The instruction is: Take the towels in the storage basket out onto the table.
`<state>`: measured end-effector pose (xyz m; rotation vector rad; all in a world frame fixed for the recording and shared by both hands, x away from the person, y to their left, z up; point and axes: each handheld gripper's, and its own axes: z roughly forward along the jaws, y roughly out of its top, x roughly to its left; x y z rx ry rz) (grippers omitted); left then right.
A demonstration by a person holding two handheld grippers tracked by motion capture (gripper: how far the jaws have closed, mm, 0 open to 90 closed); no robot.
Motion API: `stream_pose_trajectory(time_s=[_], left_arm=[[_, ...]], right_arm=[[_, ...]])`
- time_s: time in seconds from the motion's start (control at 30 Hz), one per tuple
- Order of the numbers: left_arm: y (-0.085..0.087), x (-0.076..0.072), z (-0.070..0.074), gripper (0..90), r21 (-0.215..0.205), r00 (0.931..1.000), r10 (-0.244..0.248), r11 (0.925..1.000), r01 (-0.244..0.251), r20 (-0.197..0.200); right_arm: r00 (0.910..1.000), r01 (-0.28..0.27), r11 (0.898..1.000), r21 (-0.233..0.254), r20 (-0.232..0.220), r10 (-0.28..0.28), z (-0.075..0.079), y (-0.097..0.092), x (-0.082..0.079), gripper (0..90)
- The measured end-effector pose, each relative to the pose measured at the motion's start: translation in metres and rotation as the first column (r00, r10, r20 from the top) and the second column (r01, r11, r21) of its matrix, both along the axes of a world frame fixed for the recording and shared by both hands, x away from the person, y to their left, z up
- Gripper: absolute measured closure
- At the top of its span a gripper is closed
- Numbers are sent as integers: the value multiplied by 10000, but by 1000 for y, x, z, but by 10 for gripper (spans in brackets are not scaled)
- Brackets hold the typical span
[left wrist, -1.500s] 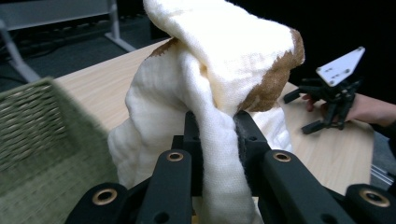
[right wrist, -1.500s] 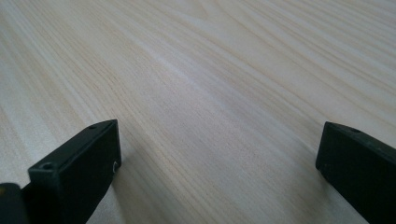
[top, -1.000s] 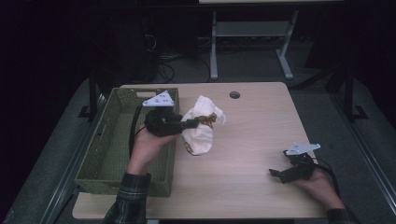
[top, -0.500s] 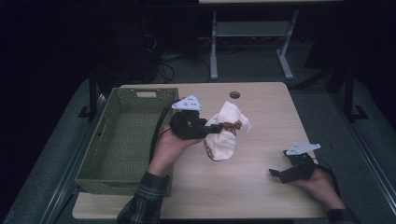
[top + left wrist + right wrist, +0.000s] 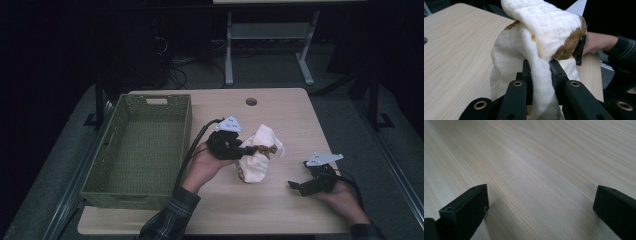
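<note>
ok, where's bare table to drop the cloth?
Free: far right, between cable hole and table edge; also the near strip in front of the cloth. Basket takes the left. Tight between cloth and right gripper.
</note>
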<state>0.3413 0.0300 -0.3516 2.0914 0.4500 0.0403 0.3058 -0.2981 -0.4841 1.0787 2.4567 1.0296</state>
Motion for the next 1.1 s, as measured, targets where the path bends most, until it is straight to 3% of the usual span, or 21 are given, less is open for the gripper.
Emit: stream_pose_trajectory(time_s=[0.17,0.3,0.43,0.57,0.93,1.1], left_arm=[[-9,0,-13,777,322,9998,-11,9995,5,195],[-17,2,-28,777,376,9999,-140,9992,144,-94],[-25,4,-43,777,834,9998,-183,9963,187,-56],[-32,4,-57,777,762,9994,-236,9968,256,-266],[-56,8,-94,767,1614,9995,-295,9865,281,61],[-64,12,-107,733,1956,9994,-331,9801,338,-68]], right_arm=[[10000,-1,10000,-1,9,1,0,0,0,0],[10000,2,10000,-2,2,-2,0,0,0,0],[10000,-9,10000,2,13,9,0,0,0,0],[10000,-6,10000,-1,10,6,0,0,0,0],[10000,-1,10000,3,-2,1,0,0,0,0],[10000,-8,10000,-4,7,8,0,0,0,0]])
